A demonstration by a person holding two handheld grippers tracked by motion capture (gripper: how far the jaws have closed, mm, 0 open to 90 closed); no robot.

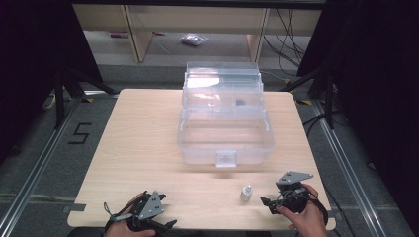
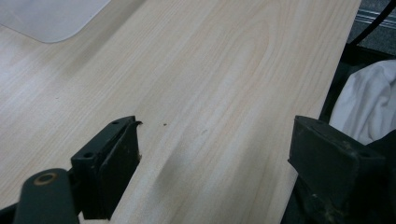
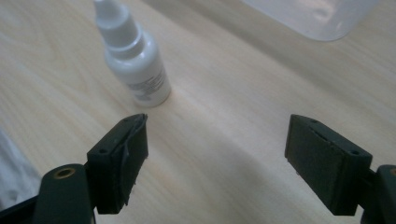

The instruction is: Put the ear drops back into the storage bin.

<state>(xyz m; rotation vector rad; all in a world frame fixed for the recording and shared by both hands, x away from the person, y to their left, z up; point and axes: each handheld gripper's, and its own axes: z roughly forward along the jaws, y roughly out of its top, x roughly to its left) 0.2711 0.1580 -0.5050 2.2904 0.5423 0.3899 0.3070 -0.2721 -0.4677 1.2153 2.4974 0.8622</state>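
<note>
A small white dropper bottle [image 1: 246,192] stands upright on the wooden table [image 1: 143,143], near its front edge and right of centre. My right gripper [image 1: 266,202] lies just to the right of it, held in a hand and pointing at it. In the right gripper view the bottle [image 3: 135,56] is slightly ahead of the left jaw and outside the gap. The right gripper [image 3: 217,128] is open with only bare wood between its jaws. My left gripper [image 1: 165,224] rests at the front left edge, and in its own view the left gripper [image 2: 215,130] is open over bare table.
A large clear plastic box [image 1: 225,131] with its lid raised stands at the middle back of the table; a small dark item lies in its upper tray. Its corner [image 2: 51,18] appears in the left gripper view. White cloth [image 2: 369,102] lies past the table's edge.
</note>
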